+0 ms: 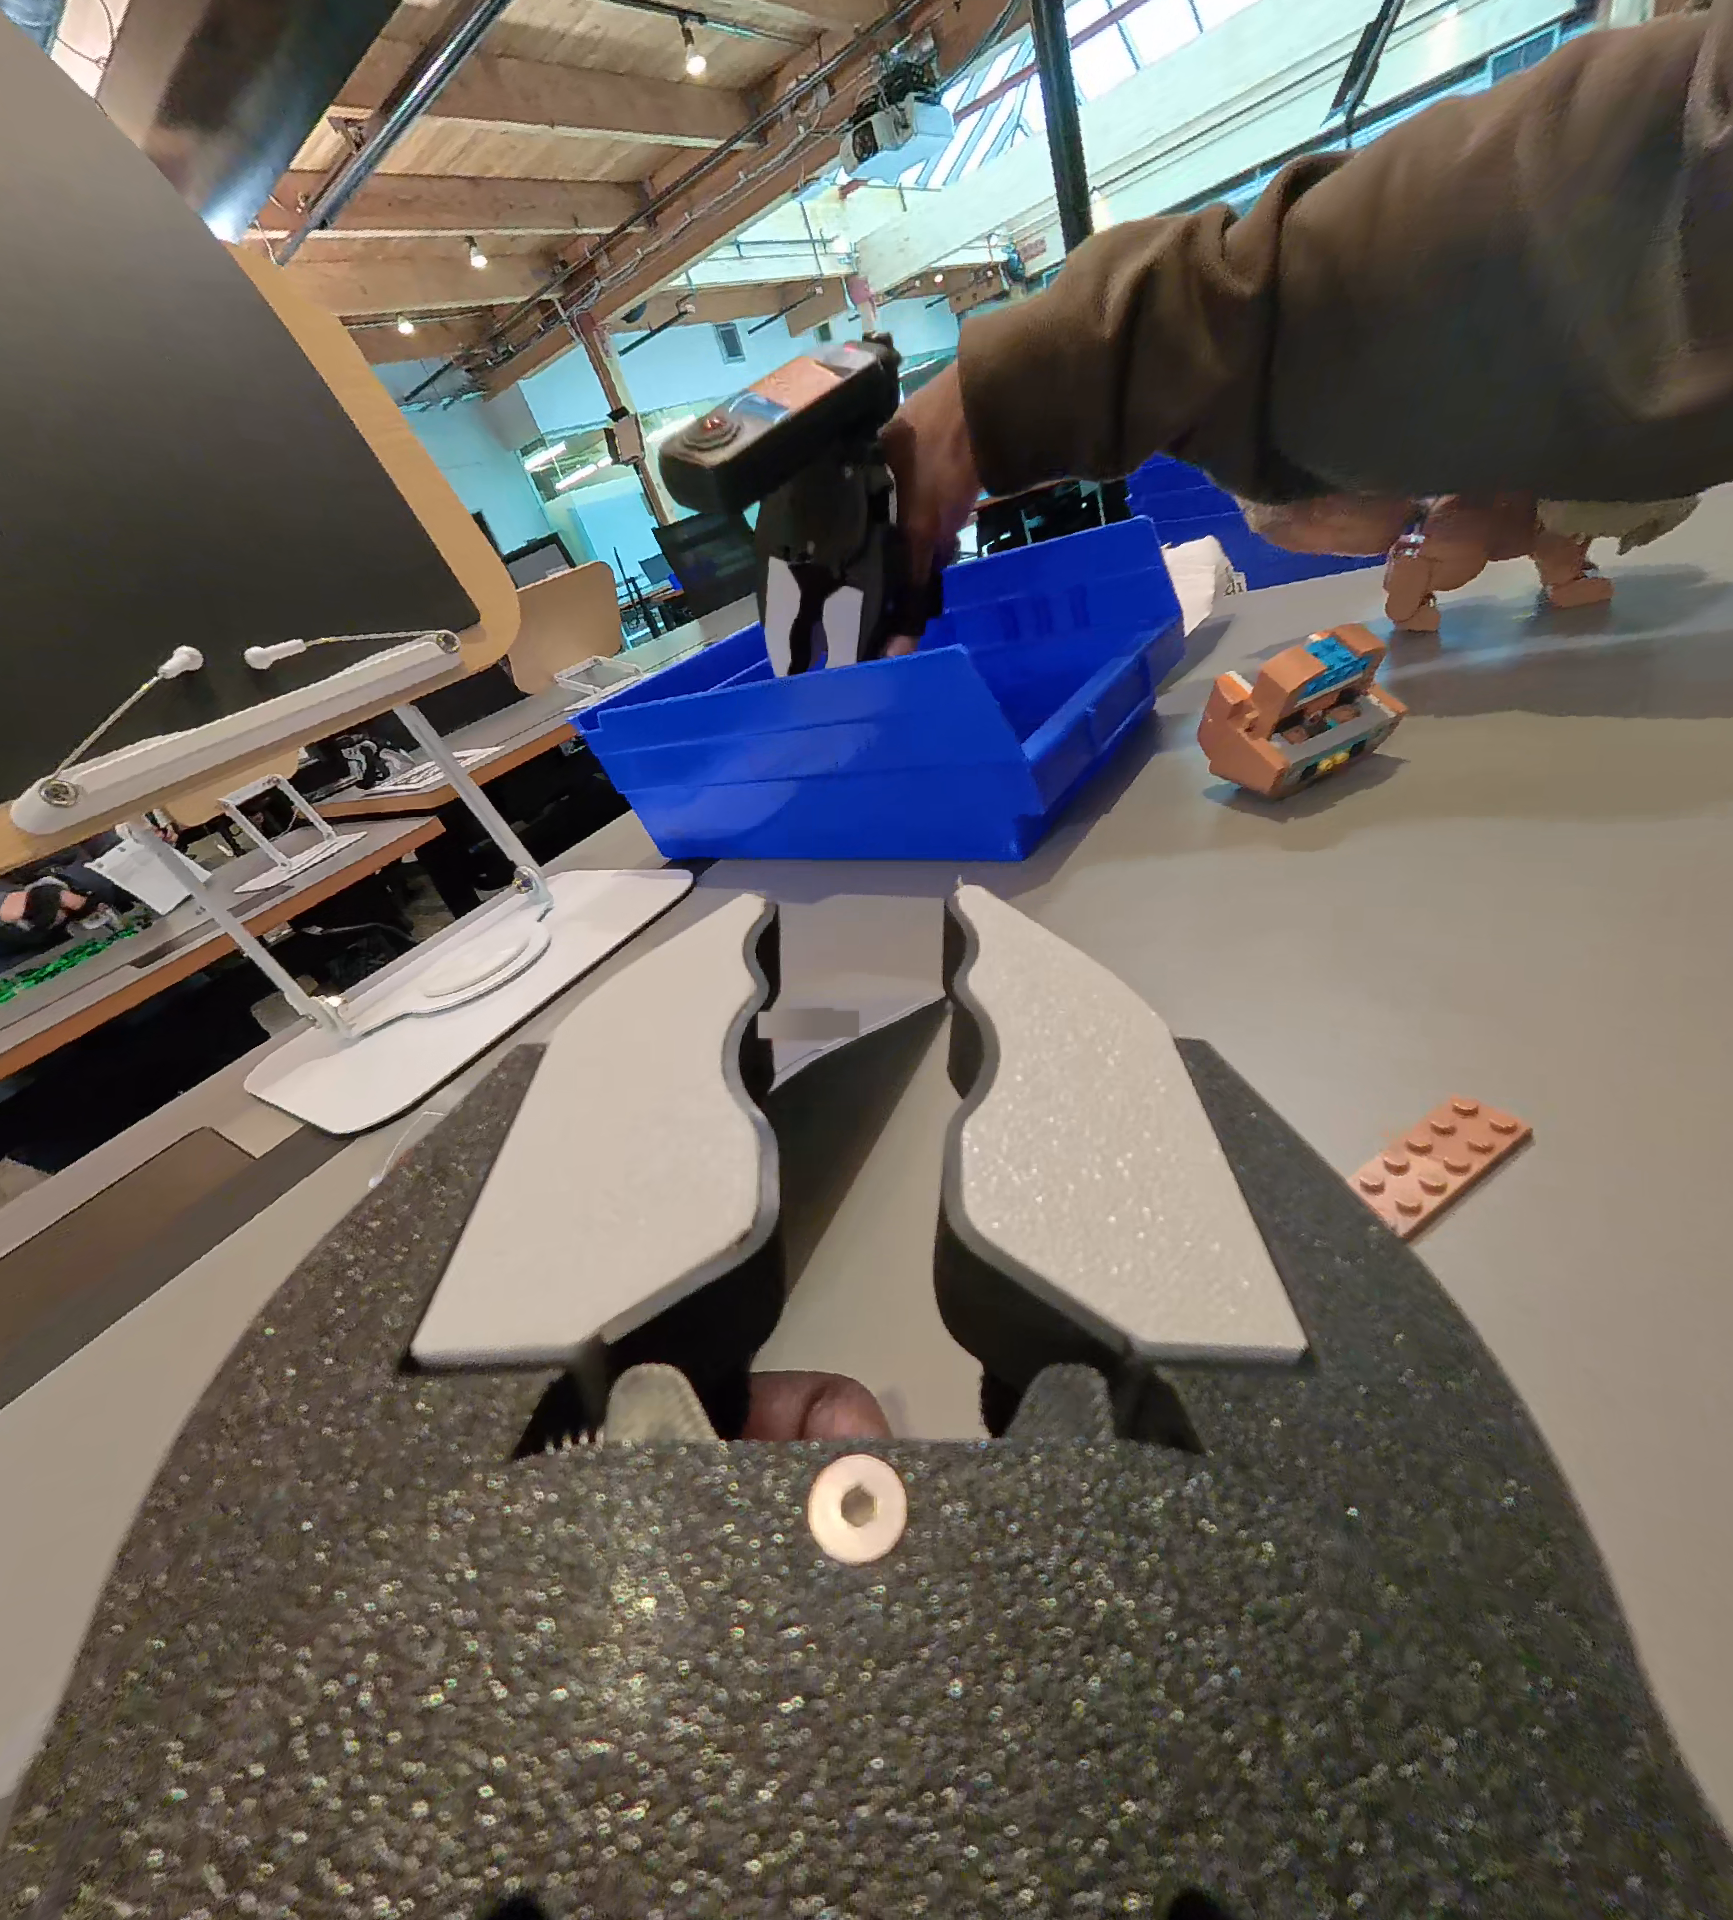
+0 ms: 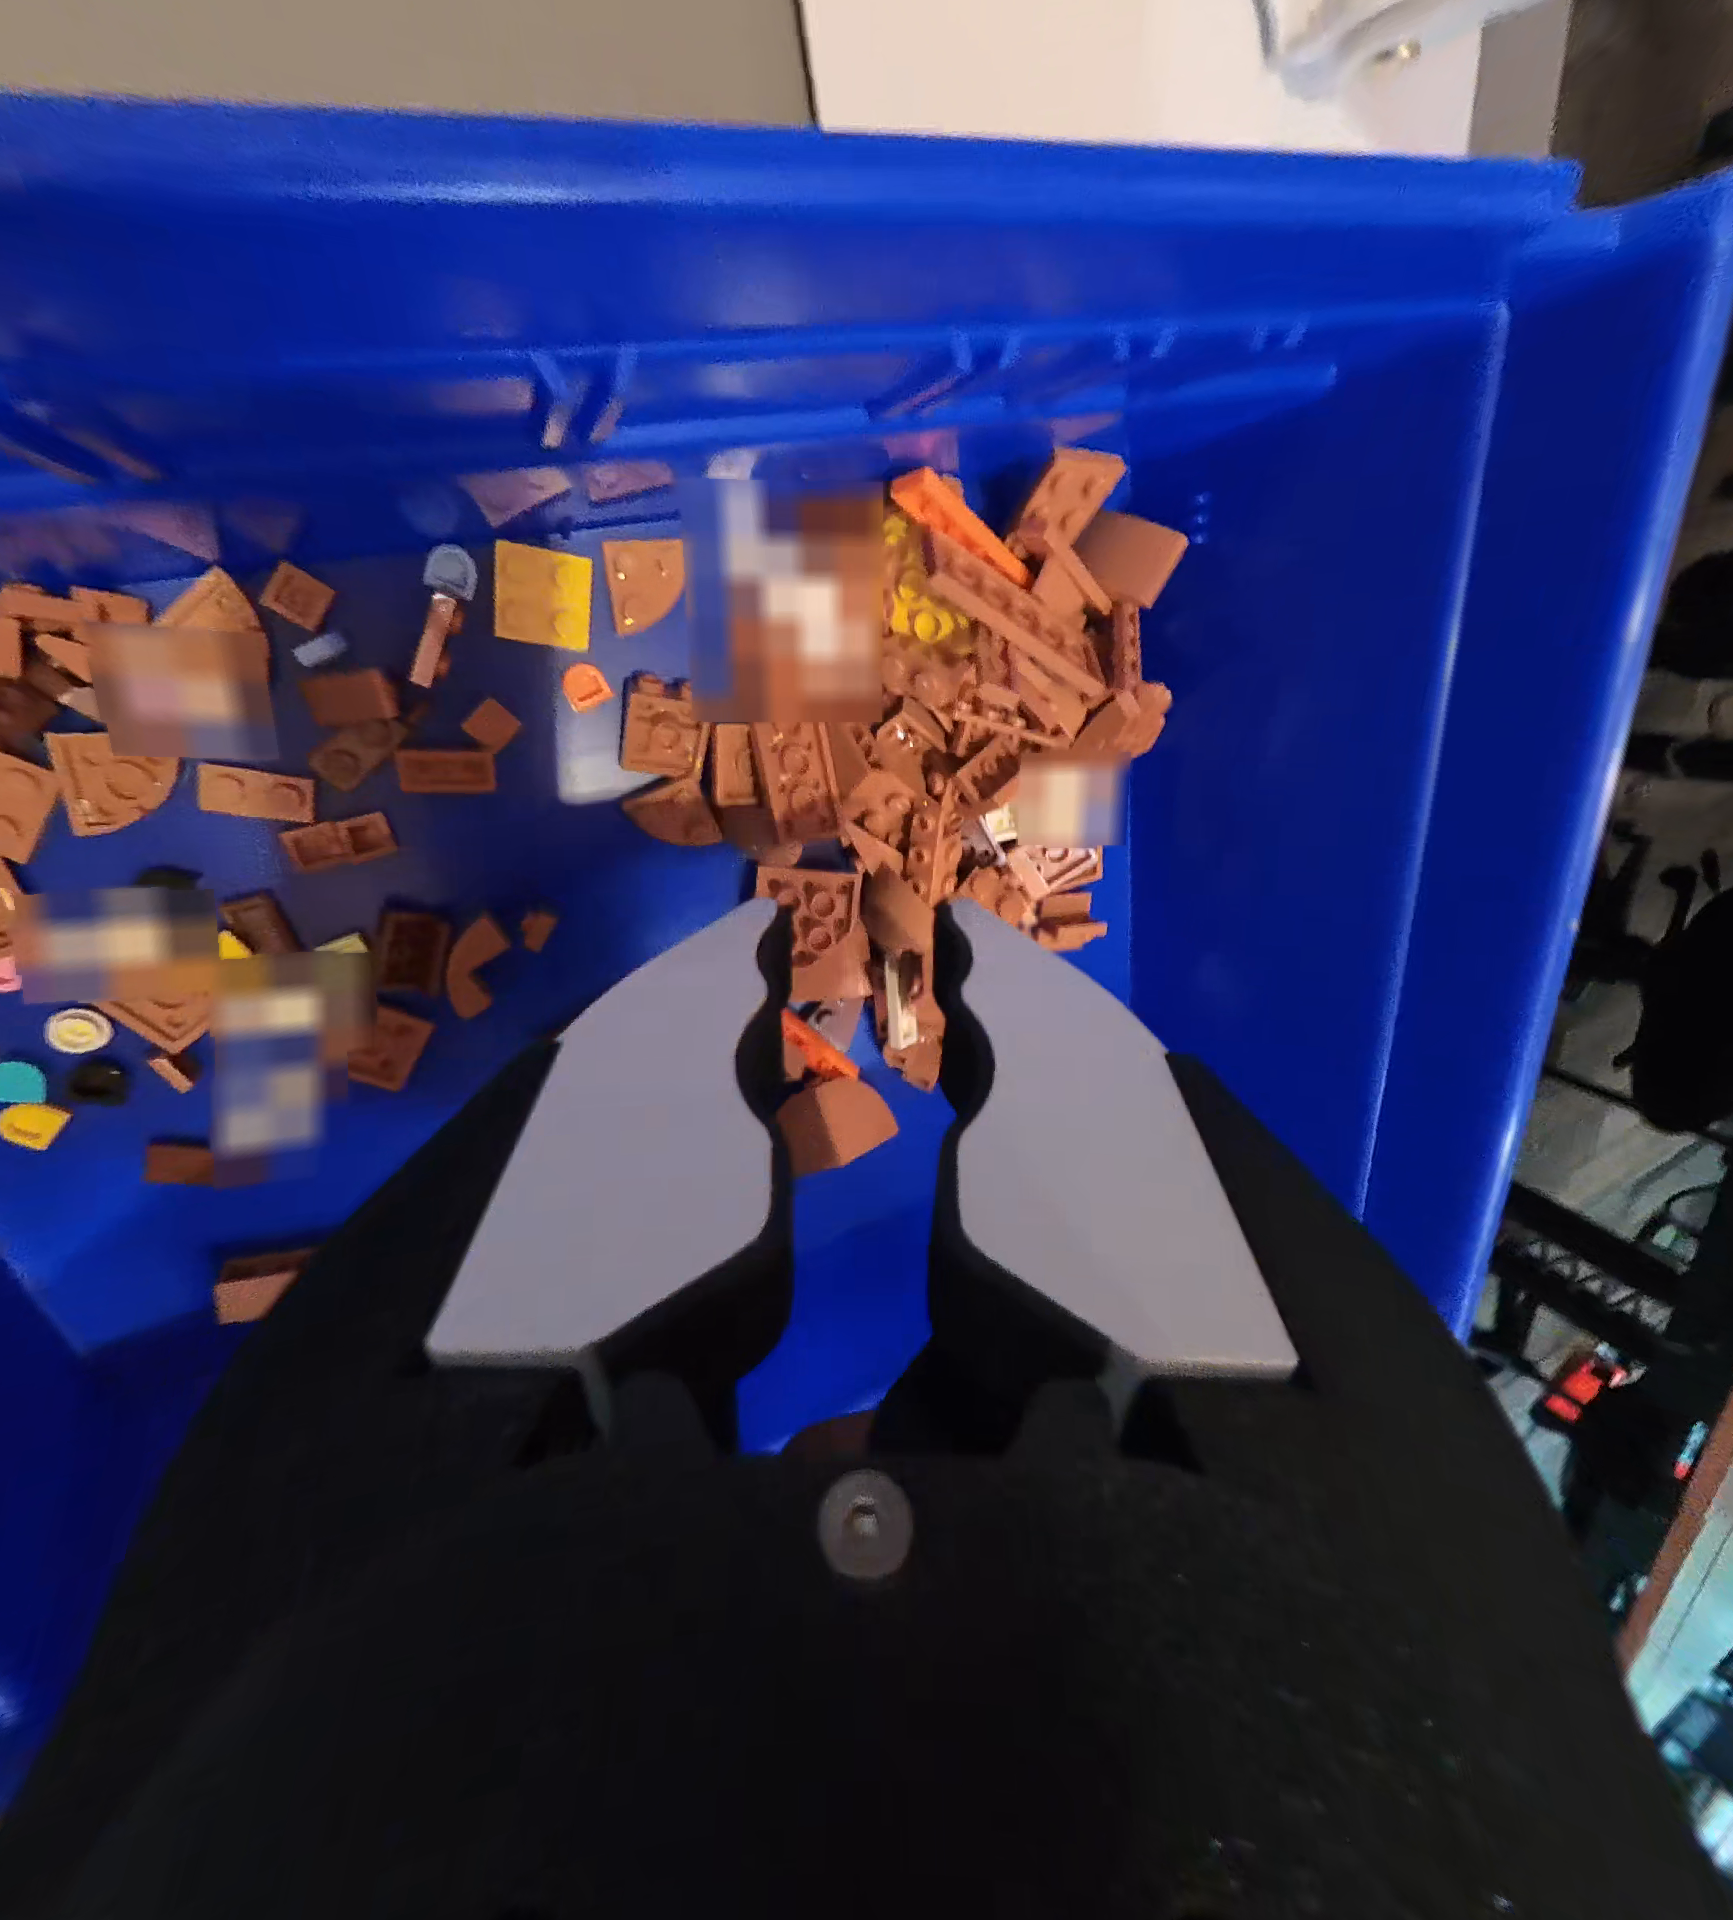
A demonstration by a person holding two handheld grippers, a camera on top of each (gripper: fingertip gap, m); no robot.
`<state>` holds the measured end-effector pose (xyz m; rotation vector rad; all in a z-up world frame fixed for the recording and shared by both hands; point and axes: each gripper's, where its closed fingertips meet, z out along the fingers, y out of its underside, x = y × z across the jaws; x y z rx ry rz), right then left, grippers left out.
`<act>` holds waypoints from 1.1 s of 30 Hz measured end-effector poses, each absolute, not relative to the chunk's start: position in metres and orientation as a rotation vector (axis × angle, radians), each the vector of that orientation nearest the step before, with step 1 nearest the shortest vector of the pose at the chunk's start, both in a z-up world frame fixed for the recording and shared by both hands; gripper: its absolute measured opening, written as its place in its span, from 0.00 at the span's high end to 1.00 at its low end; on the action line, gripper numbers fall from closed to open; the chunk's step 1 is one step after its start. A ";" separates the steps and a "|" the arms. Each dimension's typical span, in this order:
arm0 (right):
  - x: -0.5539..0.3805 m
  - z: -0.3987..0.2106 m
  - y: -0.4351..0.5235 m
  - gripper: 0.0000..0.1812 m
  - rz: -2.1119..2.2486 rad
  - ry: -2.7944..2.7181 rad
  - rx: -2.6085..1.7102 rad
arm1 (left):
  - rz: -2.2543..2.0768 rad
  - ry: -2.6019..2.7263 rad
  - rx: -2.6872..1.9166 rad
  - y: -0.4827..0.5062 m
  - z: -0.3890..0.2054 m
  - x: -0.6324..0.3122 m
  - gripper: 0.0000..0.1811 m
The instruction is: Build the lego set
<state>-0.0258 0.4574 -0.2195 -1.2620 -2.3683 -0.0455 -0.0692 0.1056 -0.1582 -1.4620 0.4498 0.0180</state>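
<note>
The left gripper (image 1: 857, 935), spread wide and empty, hovers low over the grey table (image 1: 1464, 987) beside a brown plate (image 1: 1438, 1158), while the right gripper (image 2: 857, 930), likewise apart, dips into the blue bin (image 2: 1309, 727) over loose brown bricks (image 2: 945, 727), gripping none.

I see grey tabletop (image 1: 1464, 935) underneath everything. White folding stand (image 1: 405, 935) at left, base flat on table, arm tilted, propping dark panel with wood edge (image 1: 114, 416). Behind it, more desks (image 1: 342, 842). Overhead, timber ceiling beams (image 1: 550, 197), spot lamps lit (image 1: 696, 62). Brown sleeve (image 1: 1413, 312) crossing upper right.
</note>
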 end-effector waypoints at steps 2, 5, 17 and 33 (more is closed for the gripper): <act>-0.029 -0.226 0.459 0.85 -0.045 -2.401 -1.219 | 0.023 0.442 -1.463 0.106 -0.158 -0.072 0.84; -0.033 -0.228 0.470 0.86 -0.054 -2.384 -1.218 | 0.028 0.431 -1.465 0.107 -0.158 -0.075 0.84; -0.062 -0.226 0.468 0.89 0.141 -2.364 -1.186 | 0.047 0.391 -1.465 0.109 -0.157 -0.085 0.84; -0.073 -0.242 0.481 0.96 -0.073 -2.415 -1.024 | 0.066 0.372 -1.470 0.110 -0.157 -0.090 0.84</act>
